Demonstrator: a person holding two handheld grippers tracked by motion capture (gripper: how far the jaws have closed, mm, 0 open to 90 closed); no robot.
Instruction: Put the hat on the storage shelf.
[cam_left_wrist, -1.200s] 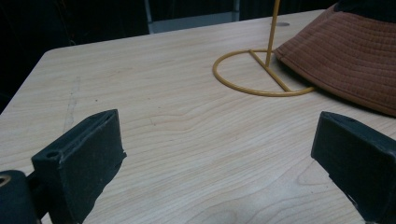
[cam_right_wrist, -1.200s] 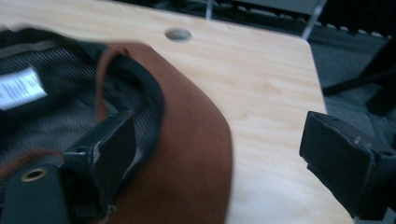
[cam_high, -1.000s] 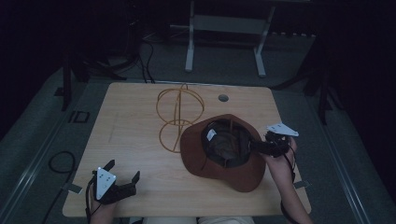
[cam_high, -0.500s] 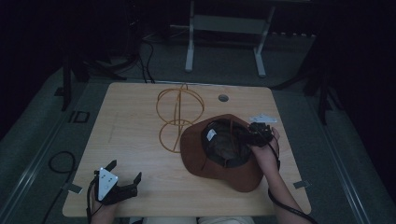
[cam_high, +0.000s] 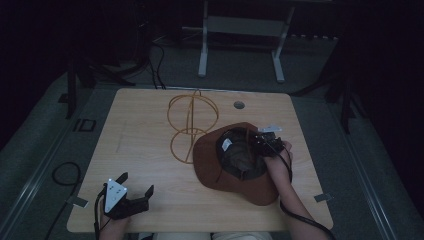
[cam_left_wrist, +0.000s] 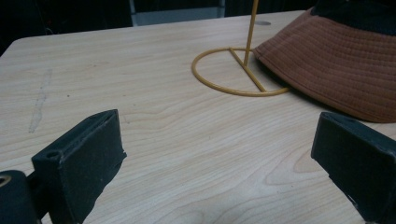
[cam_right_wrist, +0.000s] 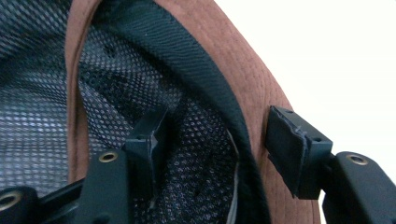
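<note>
Two tongs work over one wooden worktop (cam_high: 150, 125); the brown hat (cam_high: 235, 177) lies crown-down, opening up, at centre-right of the high view, its brim overlapping the base ring of the yellow wire stand (cam_high: 192, 125) just to its left. Right tongs (cam_high: 260, 141) straddle the far-right edge of the hat's opening, one jaw inside against the mesh lining (cam_right_wrist: 116, 93), the other outside the brown fabric; the jaws have just been closing with the wall of the hat between them, and in the right gripper view a gap shows at each pad, so the grip is judged not yet made. To do this step well, the closing should probably finish on the stitched band where lining and brim meet, deep enough that the soft cloth does not slip out when raised; a bite on mesh alone could pull the lining loose. Right hand (cam_high: 277, 165) reaches up from the lower right of the frame, forearm across the brim, tool pointing up-left. Left tongs (cam_high: 135, 192) rest at the lower left near the worktop's front edge, jaws wide apart and empty, aimed toward the stand.
</note>
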